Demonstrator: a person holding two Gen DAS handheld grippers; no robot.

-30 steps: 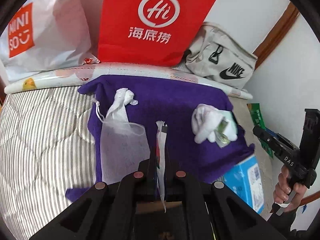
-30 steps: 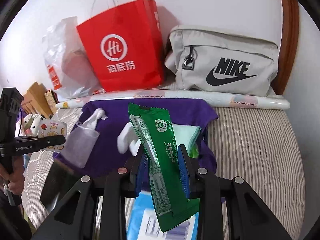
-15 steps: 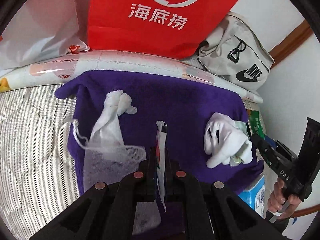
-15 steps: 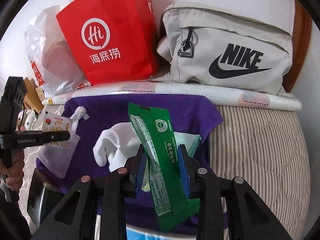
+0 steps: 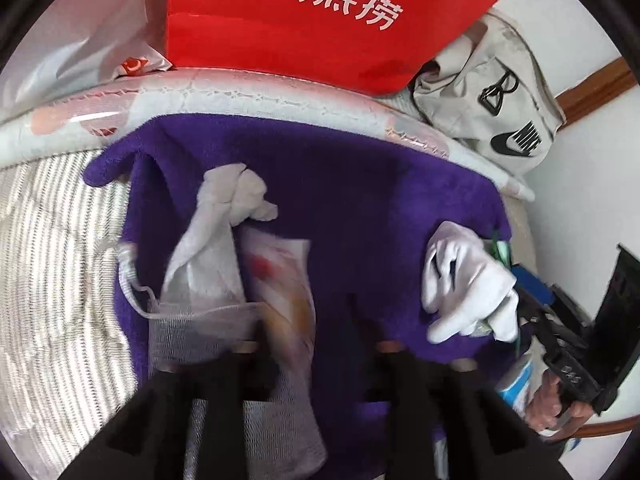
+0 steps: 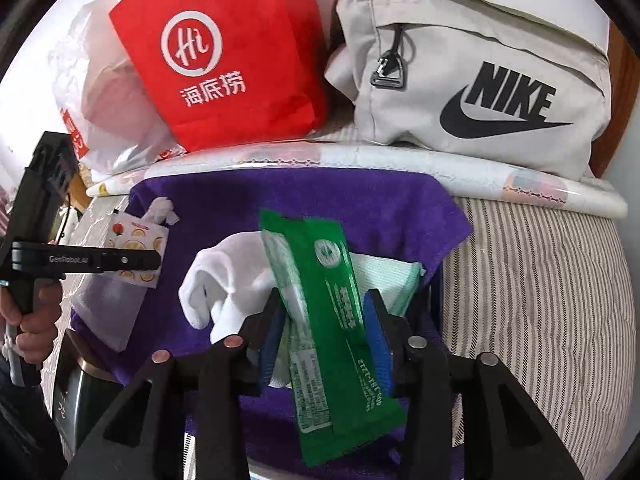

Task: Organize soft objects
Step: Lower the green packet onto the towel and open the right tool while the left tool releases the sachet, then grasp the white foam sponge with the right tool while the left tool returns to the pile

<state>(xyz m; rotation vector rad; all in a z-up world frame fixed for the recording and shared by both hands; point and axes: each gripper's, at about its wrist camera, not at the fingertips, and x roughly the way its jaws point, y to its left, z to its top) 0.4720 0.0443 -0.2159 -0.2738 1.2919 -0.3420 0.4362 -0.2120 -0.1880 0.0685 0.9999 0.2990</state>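
A purple towel (image 5: 360,208) (image 6: 320,200) lies on the striped bed. On it lie a white mesh drawstring bag (image 5: 208,264) (image 6: 108,304) and a white glove (image 5: 464,284) (image 6: 224,280). My left gripper (image 5: 312,344) has its jaws apart; a white fruit-print packet (image 5: 284,280) (image 6: 138,244) lies flat beside the mesh bag, between the fingers and blurred. My right gripper (image 6: 326,332) is shut on a green packet (image 6: 324,312), held above the glove and a pale green wipes pack (image 6: 384,280).
A red paper bag (image 6: 232,60), a white plastic bag (image 6: 92,92) and a grey Nike pouch (image 6: 480,76) stand at the back behind a rolled sheet (image 6: 360,160). A blue-white box (image 5: 516,384) sits under the towel's right edge. Striped bedding (image 6: 540,300) lies to the right.
My left gripper has opened and the fruit-print packet, held edge-on before, now lies flat by the mesh bag. Both grippers moved forward over the towel. The right still holds the green packet.
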